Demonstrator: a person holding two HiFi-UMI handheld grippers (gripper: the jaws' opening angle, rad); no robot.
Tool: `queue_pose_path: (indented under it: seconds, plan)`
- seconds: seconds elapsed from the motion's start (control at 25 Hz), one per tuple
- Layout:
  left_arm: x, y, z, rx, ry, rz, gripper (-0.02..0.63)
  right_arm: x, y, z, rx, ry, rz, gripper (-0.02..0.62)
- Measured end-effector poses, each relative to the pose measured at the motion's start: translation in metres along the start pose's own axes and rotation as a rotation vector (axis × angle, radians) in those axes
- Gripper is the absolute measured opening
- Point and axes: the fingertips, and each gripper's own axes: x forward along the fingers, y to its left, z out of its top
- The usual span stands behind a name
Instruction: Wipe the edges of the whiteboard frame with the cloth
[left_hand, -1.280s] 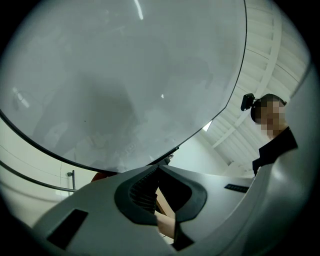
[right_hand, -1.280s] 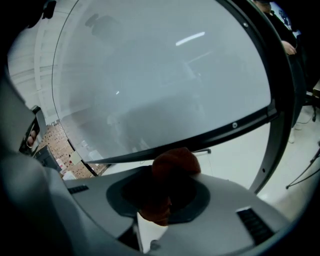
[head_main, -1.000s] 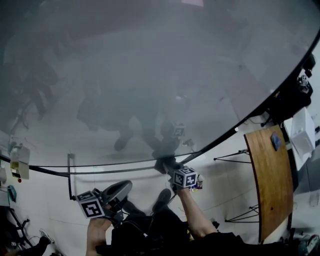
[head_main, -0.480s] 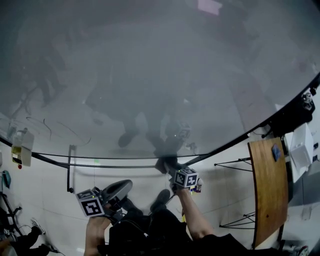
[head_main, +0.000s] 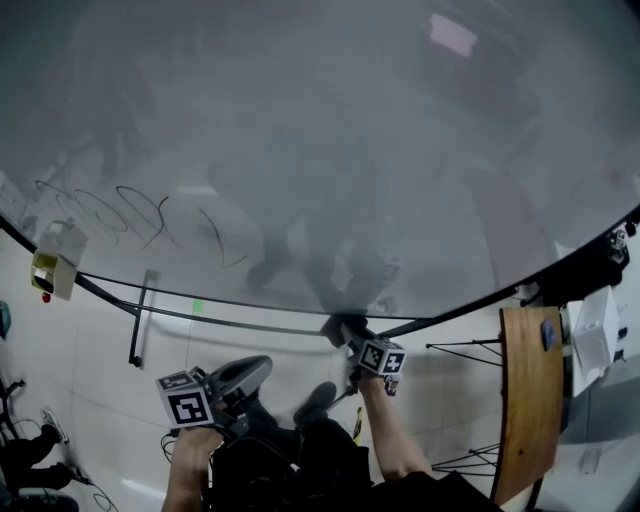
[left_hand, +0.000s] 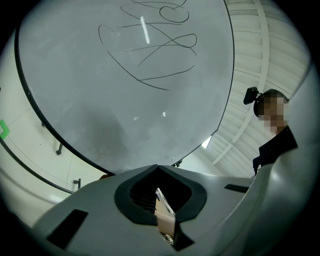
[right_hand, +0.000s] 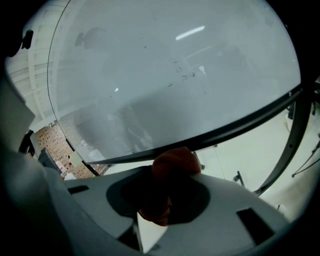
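Frame (right_hand: 225, 131) wiping looks barely begun: our right gripper (head_main: 345, 338) pinches the cloth (right_hand: 174, 161) at its near edge, our left gripper (left_hand: 157, 170) closed and empty.

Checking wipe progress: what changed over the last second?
Mainly the head view swung. Pen scribbles on the left of the whiteboard came into sight, and the wooden table slid toward the picture's right edge. The right gripper stays shut on the cloth at the same spot on the bottom frame edge. The left gripper stays low, off the board.
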Motion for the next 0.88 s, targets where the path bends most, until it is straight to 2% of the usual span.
queue_pose_path:
  seconds: [0.2,0.44,0.64,0.88]
  plan:
    - [-0.022,0.0,0.006,0.0,-0.028,-0.017,-0.003,0.01,0.013,-0.005,-0.002,-0.002,-0.005,0.097]
    - [-0.038,0.007,0.011,0.012,-0.036,0.004,-0.003,0.024,0.033,-0.011,-0.016,0.016,0.019,0.097]
    - [-0.041,0.009,0.012,0.015,-0.067,0.043,-0.003,0.033,0.052,-0.016,-0.031,0.039,0.071,0.097]
    - [-0.037,0.013,0.015,0.008,-0.15,0.118,-0.003,0.042,0.069,-0.021,-0.051,0.053,0.138,0.097]
